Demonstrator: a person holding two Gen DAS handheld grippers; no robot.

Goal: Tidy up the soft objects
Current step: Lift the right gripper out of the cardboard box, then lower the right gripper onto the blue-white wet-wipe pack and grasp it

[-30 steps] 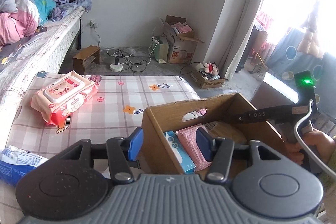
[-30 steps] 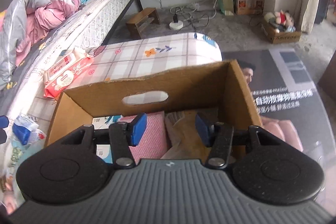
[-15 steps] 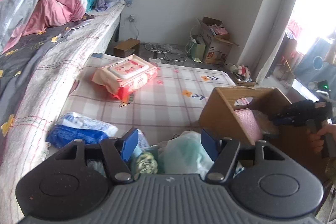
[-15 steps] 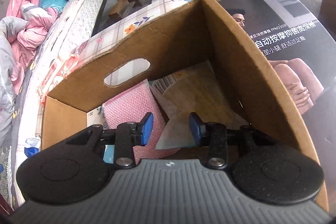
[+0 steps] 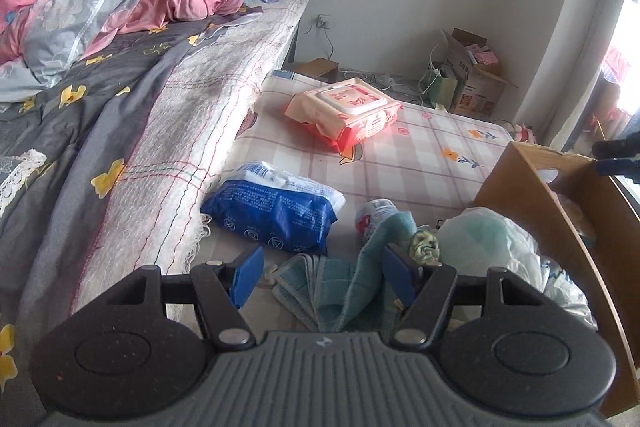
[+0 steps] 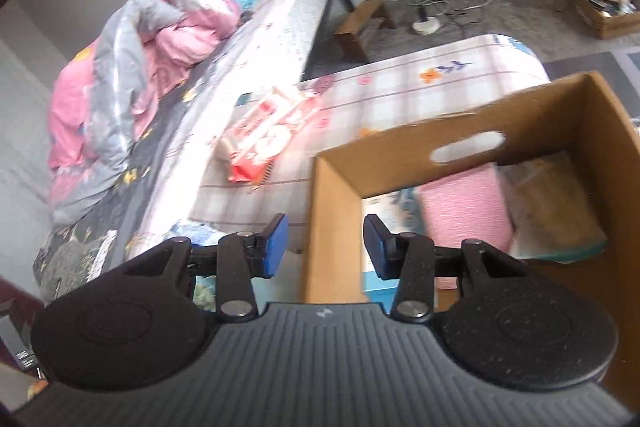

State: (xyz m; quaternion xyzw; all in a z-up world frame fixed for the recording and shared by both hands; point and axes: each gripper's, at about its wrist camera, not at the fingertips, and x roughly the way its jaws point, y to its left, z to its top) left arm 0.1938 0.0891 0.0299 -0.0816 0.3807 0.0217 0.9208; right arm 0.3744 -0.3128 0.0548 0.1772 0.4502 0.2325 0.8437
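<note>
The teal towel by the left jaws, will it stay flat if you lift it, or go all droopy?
Probably droopy: the teal towel already lies in soft folds. It looks light, and likely not slippery, being fuzzy cloth. Loose layers may trail.

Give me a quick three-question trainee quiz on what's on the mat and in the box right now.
1. True or false: the left gripper is shut on the teal towel.
2. Which pack lies farther from the left gripper: A, the blue pack, or B, the pink wipes pack?
3. Fill in: inside the cardboard box, the folded cloth beside the tan packet is coloured ____.

Key:
1. False. Its jaws stand open, with the towel lying below and between them.
2. B.
3. Pink; the pink cloth stands near the middle of the box.
</note>
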